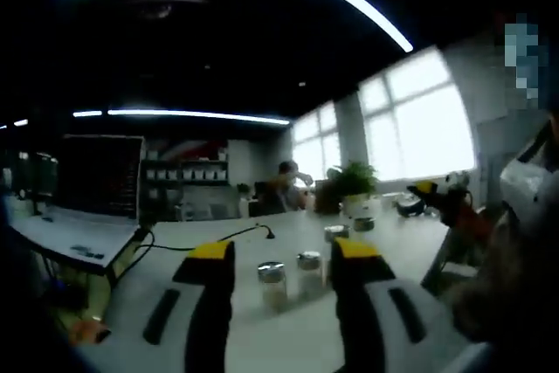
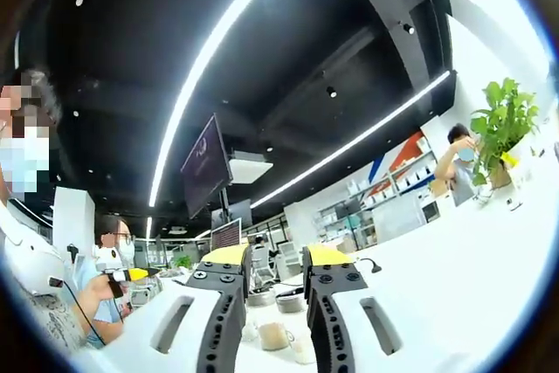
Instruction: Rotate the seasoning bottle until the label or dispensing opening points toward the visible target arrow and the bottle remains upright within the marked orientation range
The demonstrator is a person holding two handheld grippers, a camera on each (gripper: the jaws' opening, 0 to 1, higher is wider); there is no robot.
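Note:
Two small glass seasoning bottles with metal caps, one (image 1: 272, 282) beside the other (image 1: 309, 272), stand upright on the white table (image 1: 262, 338), beyond and between the jaws of my left gripper (image 1: 281, 251). Those yellow-tipped jaws stand apart and hold nothing. Further back stand two more jars (image 1: 336, 233). In the right gripper view, my right gripper (image 2: 276, 256) is open, tilted upward. A bottle (image 2: 275, 335) and several capped jars (image 2: 290, 303) show low between its jaws, untouched. Labels, openings and any arrow are too small to tell.
A black cable (image 1: 218, 238) runs across the table. A potted plant (image 1: 354, 183) (image 2: 502, 124) and a seated person (image 1: 288, 183) are at the far end. A yellow-tipped gripper (image 1: 437, 194) is at the right. A monitor (image 1: 100, 176) stands left. A masked person (image 2: 109, 255) holds a yellow-tipped tool.

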